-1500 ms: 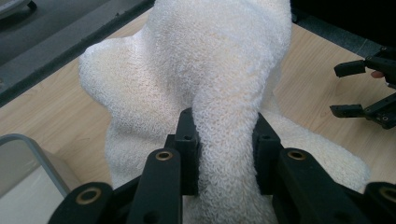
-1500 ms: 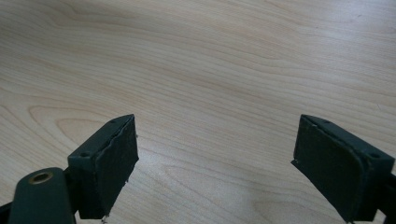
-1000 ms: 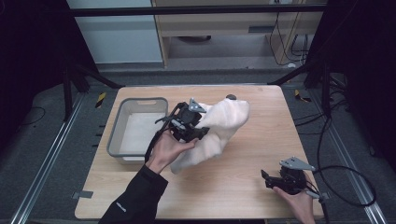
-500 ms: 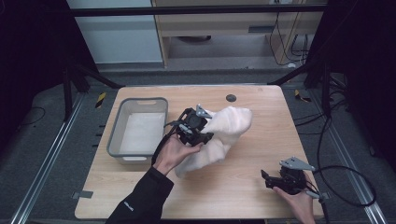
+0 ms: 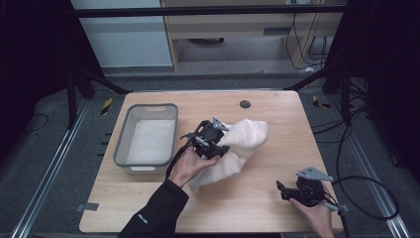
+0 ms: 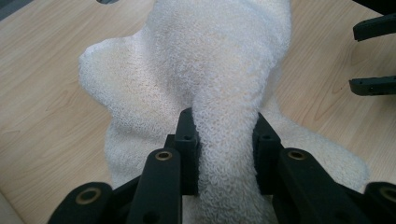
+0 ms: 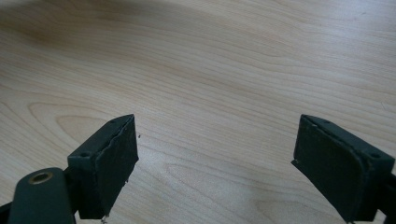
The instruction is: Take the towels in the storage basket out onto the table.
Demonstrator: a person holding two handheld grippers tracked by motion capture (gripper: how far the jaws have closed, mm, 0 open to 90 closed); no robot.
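I have the left gripper [image 5: 221, 140] clamped on a thick fold of the cream towel [image 5: 237, 148], its jaws pinching the pile from both sides; the towel lies bunched near the middle of the wooden table [image 5: 267, 208], partly draped under my left hand [image 5: 190, 166]; the grey tub [image 5: 124, 148] sits just to the left of that hand; a small dark disc [image 5: 244, 104] lies near the far edge; my right gripper [image 5: 283, 189] rests well apart at the near right corner, jaws spread wide over bare wood.
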